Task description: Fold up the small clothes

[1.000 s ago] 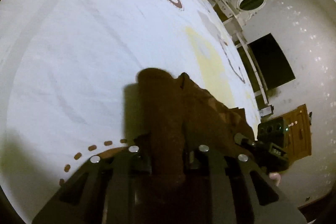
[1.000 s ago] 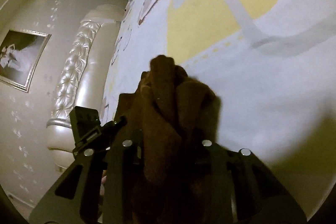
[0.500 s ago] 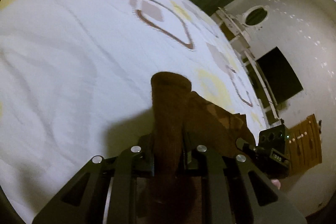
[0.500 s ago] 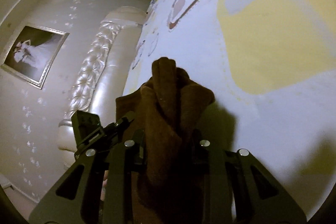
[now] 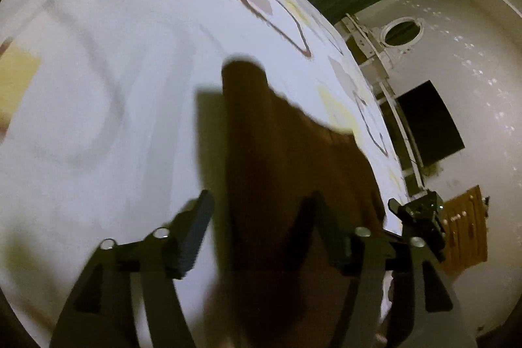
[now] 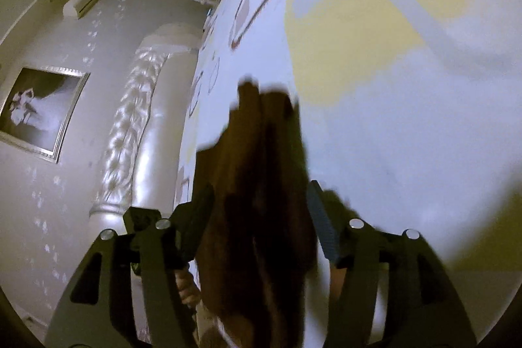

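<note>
A brown garment [image 5: 280,172] lies between my two grippers over a white bed sheet [image 5: 98,119] with yellow and brown shapes. In the left wrist view my left gripper [image 5: 257,211] is open, its fingers spread on either side of the cloth's bunched edge. In the right wrist view the same brown garment [image 6: 261,185] runs up between the spread fingers of my right gripper [image 6: 261,201], which is open. The right gripper also shows at the right of the left wrist view [image 5: 421,217]. Both views are motion-blurred.
A padded white headboard [image 6: 130,136] and a framed picture [image 6: 39,110] stand on the wall left of the bed. A dark screen [image 5: 427,123], a white rack [image 5: 375,54] and a wooden cabinet [image 5: 466,227] are beyond the bed's far edge.
Both grippers were shut on the brown garment and now stand open, their fingers spread wide. The cloth has dropped lower toward the sheet.
</note>
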`<state>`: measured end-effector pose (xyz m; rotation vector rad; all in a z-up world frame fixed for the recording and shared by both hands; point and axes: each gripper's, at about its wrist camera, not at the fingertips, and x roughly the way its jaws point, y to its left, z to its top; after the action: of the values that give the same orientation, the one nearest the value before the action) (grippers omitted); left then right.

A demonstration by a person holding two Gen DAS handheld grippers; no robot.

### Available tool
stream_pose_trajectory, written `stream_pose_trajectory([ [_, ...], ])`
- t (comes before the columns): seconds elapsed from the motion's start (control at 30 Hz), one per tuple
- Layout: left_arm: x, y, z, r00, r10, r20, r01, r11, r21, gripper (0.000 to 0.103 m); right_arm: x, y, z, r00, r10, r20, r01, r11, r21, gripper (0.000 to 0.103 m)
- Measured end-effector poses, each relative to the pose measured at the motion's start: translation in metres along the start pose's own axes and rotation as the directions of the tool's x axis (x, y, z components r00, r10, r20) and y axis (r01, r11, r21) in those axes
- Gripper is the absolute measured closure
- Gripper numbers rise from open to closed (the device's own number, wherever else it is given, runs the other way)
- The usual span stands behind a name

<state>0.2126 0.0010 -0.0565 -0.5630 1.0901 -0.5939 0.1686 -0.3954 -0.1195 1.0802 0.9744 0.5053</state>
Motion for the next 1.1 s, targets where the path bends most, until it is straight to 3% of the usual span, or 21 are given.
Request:
stream_pose_trajectory([
  [0.2,-0.011,-0.012,-0.068,0.995,-0.057,-0.08,0.053,0.997,-0.05,0.033,-0.008,-0.001,-0.061,0.998,-0.002,-0.061,0.001,1.0,-0.021,0.043],
  [0.3,-0.007,-0.019,-0.076,0.995,-0.052,-0.082,0.048,0.998,-0.048,0.033,-0.003,0.004,-0.071,0.998,-0.01,-0.066,0.007,0.999,-0.041,0.041],
  [0.37,-0.004,-0.024,-0.076,0.996,-0.013,-0.084,0.01,0.999,-0.032,0.045,0.003,0.005,-0.073,0.997,-0.002,-0.071,-0.001,0.999,-0.033,0.042],
  [0.4,-0.001,-0.024,-0.075,0.996,0.016,-0.092,-0.018,0.999,-0.027,0.066,0.006,0.007,-0.073,0.997,-0.004,-0.078,0.001,0.999,-0.037,0.047],
  [0.43,0.001,-0.023,-0.076,0.994,0.037,-0.099,-0.04,0.999,-0.026,0.074,0.012,0.009,-0.074,0.996,-0.022,-0.091,0.017,0.999,-0.05,0.052],
  [0.5,0.0,-0.018,-0.076,0.994,0.049,-0.093,-0.054,0.998,-0.045,0.081,0.018,0.007,-0.077,0.992,-0.039,-0.116,0.033,0.998,-0.053,0.079],
  [0.53,-0.001,-0.016,-0.076,0.994,0.052,-0.093,-0.057,0.997,-0.052,0.082,0.022,0.005,-0.078,0.99,-0.043,-0.132,0.037,0.998,-0.047,0.084],
  [0.77,-0.012,-0.027,-0.073,0.988,0.144,-0.061,-0.143,0.99,0.013,0.085,0.014,0.006,-0.087,0.994,-0.035,-0.103,0.033,0.999,-0.02,0.09],
  [1.1,-0.027,-0.028,-0.08,0.98,0.192,-0.049,-0.189,0.981,0.052,0.087,0.01,0.015,-0.104,0.993,-0.052,-0.107,0.049,0.998,-0.026,0.09],
])
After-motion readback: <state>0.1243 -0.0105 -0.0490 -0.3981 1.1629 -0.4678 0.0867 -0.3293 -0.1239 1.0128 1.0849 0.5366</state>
